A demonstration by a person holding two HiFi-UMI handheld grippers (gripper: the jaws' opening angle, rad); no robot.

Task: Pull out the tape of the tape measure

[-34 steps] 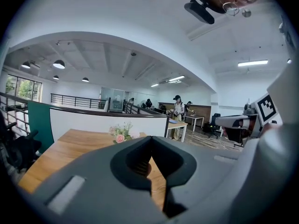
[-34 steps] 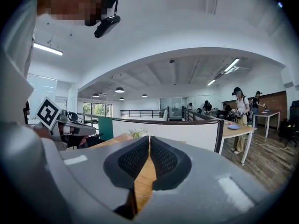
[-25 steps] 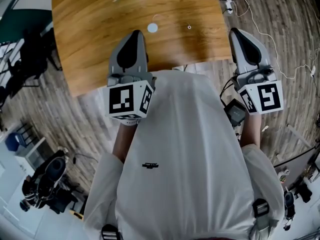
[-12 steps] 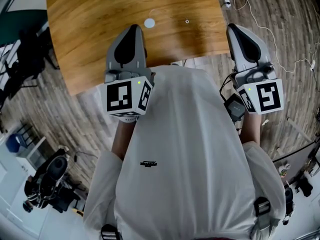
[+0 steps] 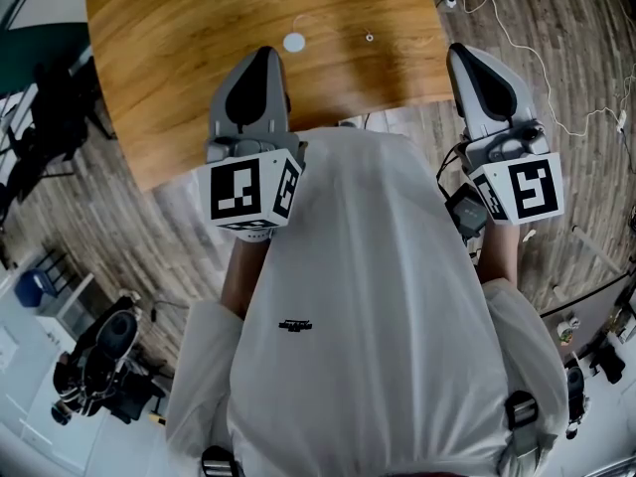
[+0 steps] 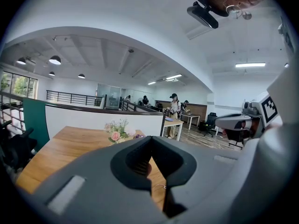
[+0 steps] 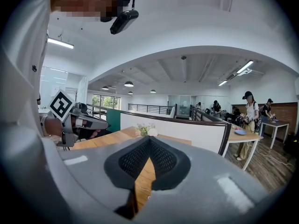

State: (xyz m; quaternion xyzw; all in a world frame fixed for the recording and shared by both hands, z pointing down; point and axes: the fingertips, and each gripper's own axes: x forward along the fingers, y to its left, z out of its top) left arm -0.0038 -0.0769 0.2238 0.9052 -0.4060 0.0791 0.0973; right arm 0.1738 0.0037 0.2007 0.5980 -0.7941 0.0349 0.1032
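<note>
Table point(image 5: 169, 68): warm brown, streaked wood grain.
Left gripper point(image 5: 262, 56): grey shell, black pad recess.
Right gripper point(image 5: 461, 53): grey shell, black mesh-textured pad recess.
Left marker cube point(image 5: 248, 189): black squares on white.
Right marker cube point(image 5: 519, 189): black squares on white.
Shirt point(image 5: 368, 296): white, small black print.
Floor point(image 5: 149, 256): grey-brown plank pattern.
Flowers point(image 6: 116, 133): pink and white, green leaves.

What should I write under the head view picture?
White-shirted person holds left grey gripper and right grey gripper, both shut, by a brown wooden table.
</note>
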